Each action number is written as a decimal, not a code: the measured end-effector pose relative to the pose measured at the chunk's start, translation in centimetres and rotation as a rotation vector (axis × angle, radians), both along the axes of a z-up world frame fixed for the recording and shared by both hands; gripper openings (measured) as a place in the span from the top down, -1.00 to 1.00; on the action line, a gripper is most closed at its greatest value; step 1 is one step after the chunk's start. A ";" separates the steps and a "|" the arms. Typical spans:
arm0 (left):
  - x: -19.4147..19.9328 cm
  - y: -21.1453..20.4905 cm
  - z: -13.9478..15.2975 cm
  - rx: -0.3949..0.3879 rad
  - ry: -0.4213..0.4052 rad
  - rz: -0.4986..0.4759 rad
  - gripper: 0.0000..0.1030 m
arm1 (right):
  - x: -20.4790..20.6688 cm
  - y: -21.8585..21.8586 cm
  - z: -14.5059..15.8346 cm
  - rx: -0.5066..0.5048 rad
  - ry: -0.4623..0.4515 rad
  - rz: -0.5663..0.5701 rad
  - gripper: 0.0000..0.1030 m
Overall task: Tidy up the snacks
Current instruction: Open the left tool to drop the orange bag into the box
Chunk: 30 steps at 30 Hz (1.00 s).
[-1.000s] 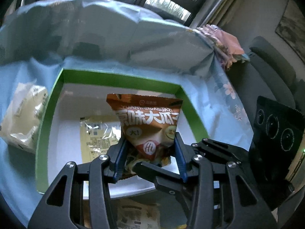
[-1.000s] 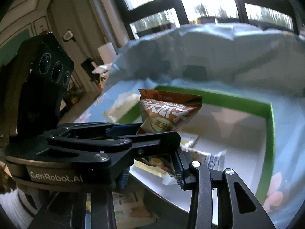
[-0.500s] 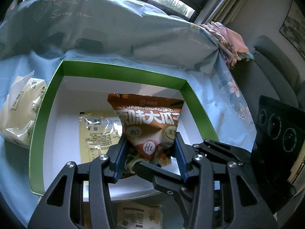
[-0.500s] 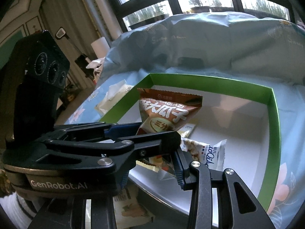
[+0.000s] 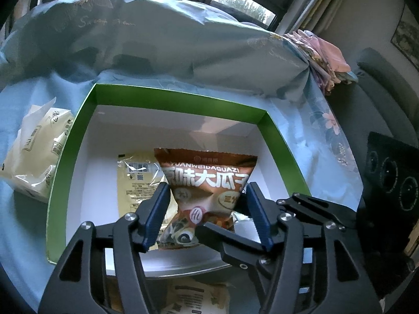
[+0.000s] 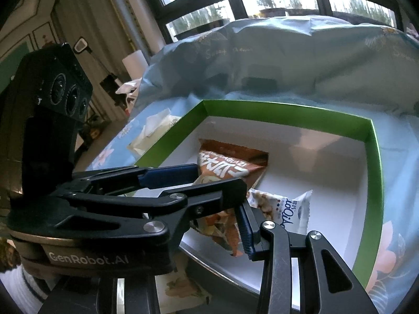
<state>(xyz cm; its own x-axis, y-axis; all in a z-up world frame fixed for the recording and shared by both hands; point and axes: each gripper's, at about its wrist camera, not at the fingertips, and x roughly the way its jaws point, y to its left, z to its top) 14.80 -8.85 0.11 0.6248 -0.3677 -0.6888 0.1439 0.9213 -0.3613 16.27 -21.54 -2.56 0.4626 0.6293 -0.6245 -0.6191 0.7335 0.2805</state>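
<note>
An orange snack bag point(image 5: 207, 180) stands tilted over the front of a green-rimmed white box point(image 5: 178, 96). My left gripper point(image 5: 207, 191) straddles the bag and its jaws are opening, blue pads point(image 5: 157, 214) standing just off the bag's sides. My right gripper point(image 6: 220, 217) reaches in from the right at the bag's point(image 6: 225, 167) lower end. Its visible pad point(image 6: 244, 227) lies against the bag, while the other finger is hidden behind the left gripper. A yellow packet point(image 5: 133, 180) and a white-and-blue packet point(image 6: 282, 209) lie flat inside the box.
A cream bag point(image 5: 36, 157) lies on the blue floral cloth point(image 5: 157, 39) left of the box. Another packet point(image 5: 193, 295) sits under the grippers in front of the box. A dark chair point(image 5: 379, 78) stands at the right, with windows behind.
The left jaws have spread away from the orange bag. The bag's top has tipped back toward the box. Both hands have stayed in place.
</note>
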 end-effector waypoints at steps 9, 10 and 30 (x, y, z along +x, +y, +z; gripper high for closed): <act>-0.4 0.3 0.8 0.027 -0.039 0.033 -0.36 | 0.1 -1.1 0.5 0.007 -0.017 -0.048 0.15; -0.5 0.2 0.9 0.030 -0.043 0.036 -0.38 | 0.1 -1.2 0.5 0.009 -0.018 -0.052 0.15; -2.0 -0.4 2.3 0.132 -0.126 0.083 -0.88 | -0.9 -3.7 1.6 0.032 -0.050 -0.138 -0.20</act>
